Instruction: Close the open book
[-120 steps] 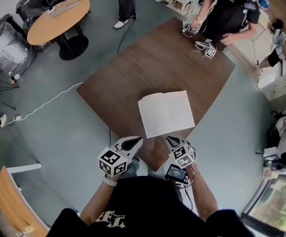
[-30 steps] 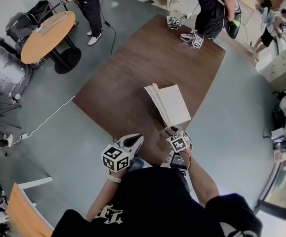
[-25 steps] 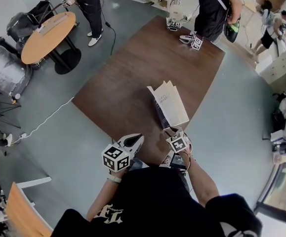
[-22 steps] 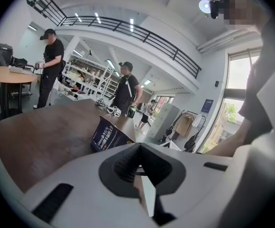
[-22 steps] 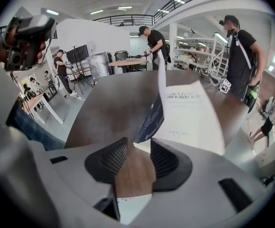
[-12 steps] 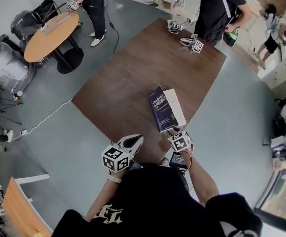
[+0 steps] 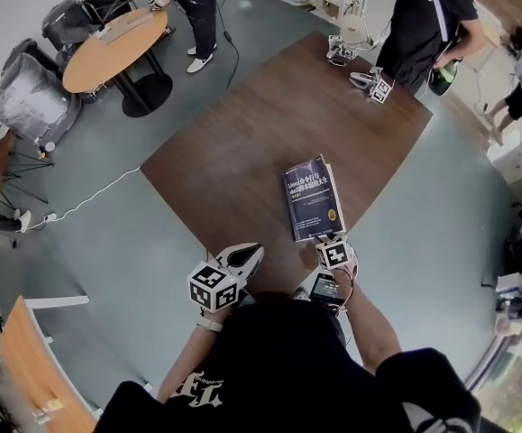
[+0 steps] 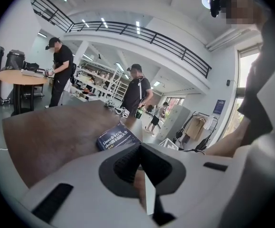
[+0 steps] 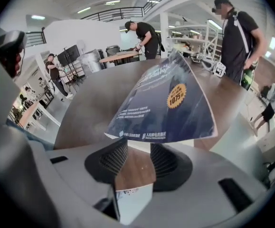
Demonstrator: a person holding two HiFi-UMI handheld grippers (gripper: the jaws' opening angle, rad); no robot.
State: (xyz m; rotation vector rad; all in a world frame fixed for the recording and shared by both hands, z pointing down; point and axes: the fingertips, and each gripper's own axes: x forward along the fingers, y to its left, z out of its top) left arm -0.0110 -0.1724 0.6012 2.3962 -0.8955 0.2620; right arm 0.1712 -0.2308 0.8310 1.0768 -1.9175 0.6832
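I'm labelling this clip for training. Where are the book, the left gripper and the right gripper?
book [image 7: 313,197]: head view, middle of its dark blue cover.
left gripper [image 7: 251,253]: head view, at its jaw tips.
right gripper [image 7: 327,240]: head view, jaw tips by the book's near edge.
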